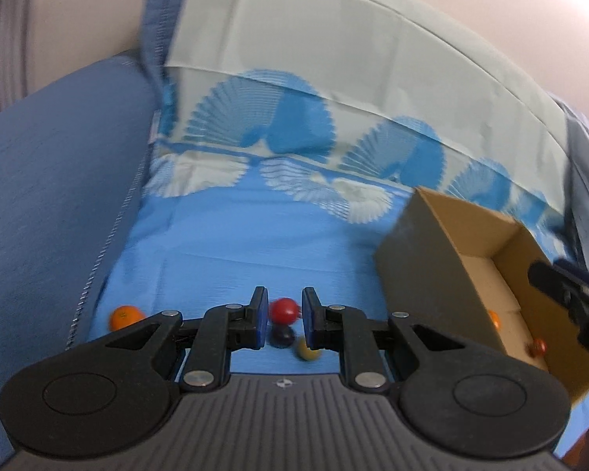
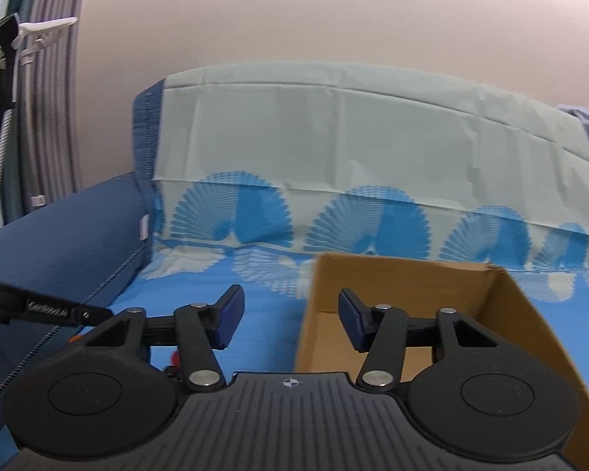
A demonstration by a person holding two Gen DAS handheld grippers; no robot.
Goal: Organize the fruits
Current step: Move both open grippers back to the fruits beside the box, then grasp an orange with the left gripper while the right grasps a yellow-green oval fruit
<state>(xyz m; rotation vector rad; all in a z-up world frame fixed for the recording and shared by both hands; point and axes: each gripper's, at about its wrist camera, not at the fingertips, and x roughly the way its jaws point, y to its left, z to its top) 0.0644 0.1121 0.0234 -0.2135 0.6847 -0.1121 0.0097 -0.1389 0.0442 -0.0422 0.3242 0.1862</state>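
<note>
On the blue patterned sofa cover [image 1: 231, 243], the left gripper [image 1: 283, 316] frames a small round red fruit [image 1: 283, 311], jaws part-open, ungripped. The right gripper [image 2: 290, 320] gapes wide and empty over the brown cardboard box [image 2: 412, 278].

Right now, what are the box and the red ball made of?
The box looks like plain brown cardboard: matte, with thin folded walls. The red ball looks like smooth, shiny plastic, probably a toy fruit; blur leaves that uncertain.
</note>
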